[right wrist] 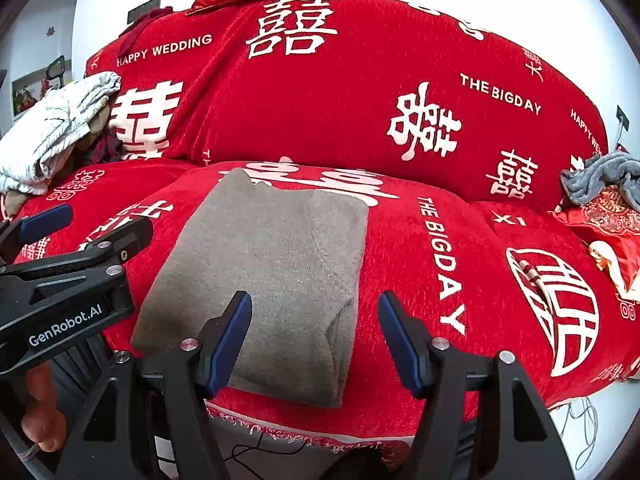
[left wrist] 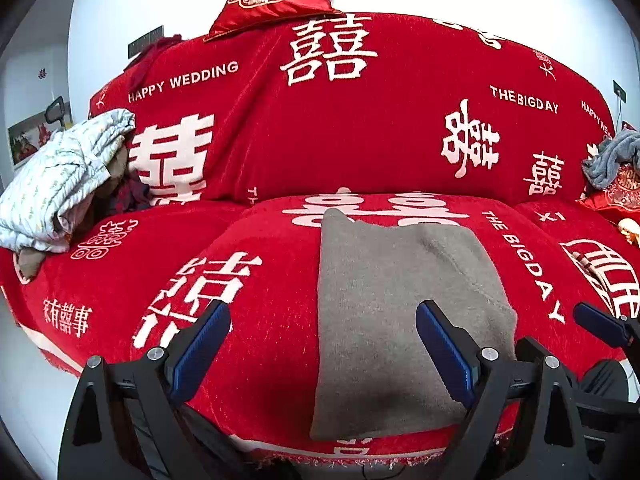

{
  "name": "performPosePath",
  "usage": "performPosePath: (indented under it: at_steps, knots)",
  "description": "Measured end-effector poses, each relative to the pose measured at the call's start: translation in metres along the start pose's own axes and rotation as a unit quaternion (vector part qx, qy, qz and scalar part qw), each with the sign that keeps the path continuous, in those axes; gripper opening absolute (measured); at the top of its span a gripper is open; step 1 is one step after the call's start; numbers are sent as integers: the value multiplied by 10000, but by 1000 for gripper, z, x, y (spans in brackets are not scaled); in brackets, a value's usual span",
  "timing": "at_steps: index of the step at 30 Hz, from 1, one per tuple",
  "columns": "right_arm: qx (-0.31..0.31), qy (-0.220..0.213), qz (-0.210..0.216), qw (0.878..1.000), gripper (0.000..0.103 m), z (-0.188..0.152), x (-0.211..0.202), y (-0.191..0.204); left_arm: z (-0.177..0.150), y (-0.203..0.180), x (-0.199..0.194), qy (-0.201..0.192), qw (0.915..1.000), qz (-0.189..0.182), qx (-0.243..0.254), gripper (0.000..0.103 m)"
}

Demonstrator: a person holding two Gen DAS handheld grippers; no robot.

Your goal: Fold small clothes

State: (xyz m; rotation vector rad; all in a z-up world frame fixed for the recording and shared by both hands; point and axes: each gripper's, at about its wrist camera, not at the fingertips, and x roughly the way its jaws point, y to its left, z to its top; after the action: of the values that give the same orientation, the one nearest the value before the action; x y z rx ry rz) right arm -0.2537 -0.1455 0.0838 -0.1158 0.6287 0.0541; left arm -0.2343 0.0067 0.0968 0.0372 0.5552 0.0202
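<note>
Grey garment lies folded lengthwise on the red sofa cover. Both the left gripper and right gripper are spread, grasping nothing. Near corners should be pinched evenly, then carried toward the backrest.

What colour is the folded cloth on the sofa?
Grey-brown cloth, plain; clearest in the right wrist view.

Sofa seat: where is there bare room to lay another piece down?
Bare red cover lies left of the folded grey knit garment, and right of it. Crowded: the white quilted bundle at the left end, the grey fleece cloth at the right.
</note>
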Motion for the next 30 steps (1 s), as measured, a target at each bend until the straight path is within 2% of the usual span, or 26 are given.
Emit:
performPosePath:
  at_steps: [30]
  knots:
    - [-269, -111, -36, 9996, 69, 2, -9, 7, 3, 6, -7, 24, 9999, -37, -98, 95]
